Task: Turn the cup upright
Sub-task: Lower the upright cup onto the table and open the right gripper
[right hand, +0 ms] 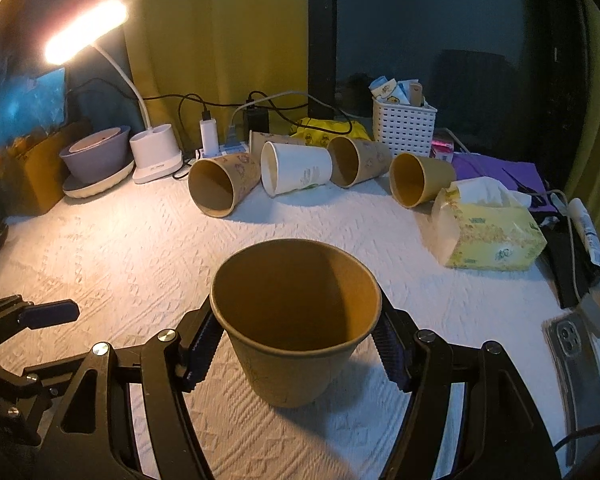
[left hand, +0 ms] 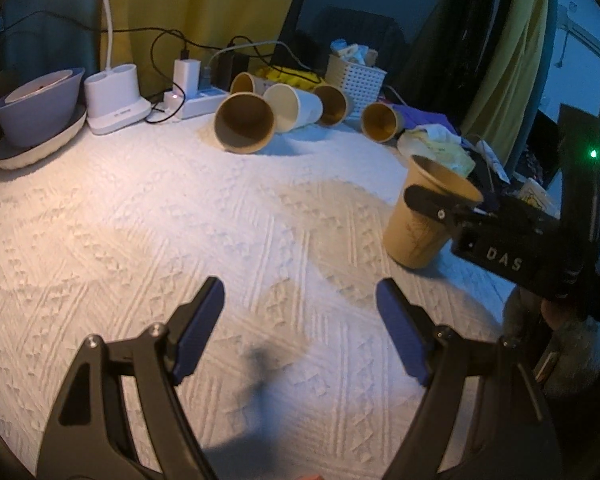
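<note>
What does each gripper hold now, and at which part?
The right gripper holds the upright brown cup by its sides below the rim. The left gripper is open, holding nothing.

Tan cup (right hand: 296, 328), white textured cloth (right hand: 140, 248)

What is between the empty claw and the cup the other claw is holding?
Nothing but bare white tablecloth, as the left wrist view shows: the left gripper is open and the right gripper holds the brown cup.

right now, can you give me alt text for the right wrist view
The right claw grips a brown paper cup, mouth up, its base at or just above a white textured tablecloth. Behind it, several cups, brown and one white cup, lie on their sides before a lit desk lamp, with a tissue pack at right.
</note>
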A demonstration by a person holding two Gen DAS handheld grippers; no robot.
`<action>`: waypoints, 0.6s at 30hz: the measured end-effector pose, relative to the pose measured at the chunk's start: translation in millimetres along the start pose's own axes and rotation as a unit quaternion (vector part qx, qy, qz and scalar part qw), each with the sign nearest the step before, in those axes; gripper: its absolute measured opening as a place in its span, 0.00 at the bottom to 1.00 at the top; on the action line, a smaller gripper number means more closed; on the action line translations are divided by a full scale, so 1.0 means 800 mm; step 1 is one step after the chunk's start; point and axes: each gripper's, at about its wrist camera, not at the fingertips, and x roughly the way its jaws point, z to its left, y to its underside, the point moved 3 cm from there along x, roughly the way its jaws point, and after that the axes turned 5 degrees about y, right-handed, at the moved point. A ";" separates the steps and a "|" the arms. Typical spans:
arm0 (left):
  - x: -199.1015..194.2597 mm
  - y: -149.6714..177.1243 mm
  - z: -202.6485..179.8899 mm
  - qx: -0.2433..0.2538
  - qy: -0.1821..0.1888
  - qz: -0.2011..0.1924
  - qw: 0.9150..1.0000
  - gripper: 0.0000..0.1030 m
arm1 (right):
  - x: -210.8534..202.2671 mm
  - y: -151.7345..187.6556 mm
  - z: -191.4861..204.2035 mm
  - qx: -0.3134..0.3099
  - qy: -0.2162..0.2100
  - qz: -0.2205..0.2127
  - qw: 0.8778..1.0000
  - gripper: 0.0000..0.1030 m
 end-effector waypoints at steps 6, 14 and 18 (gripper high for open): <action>-0.015 0.004 -0.001 -0.004 0.001 -0.009 1.000 0.82 | -0.005 0.010 0.010 -0.011 0.001 0.014 1.000 0.70; -0.039 0.014 -0.006 -0.001 -0.002 -0.019 1.000 0.83 | -0.019 0.024 0.022 -0.013 0.002 0.038 0.999 0.77; -0.051 0.018 -0.011 0.004 -0.002 -0.022 1.000 0.83 | -0.032 0.033 0.022 -0.006 0.004 0.043 0.999 0.77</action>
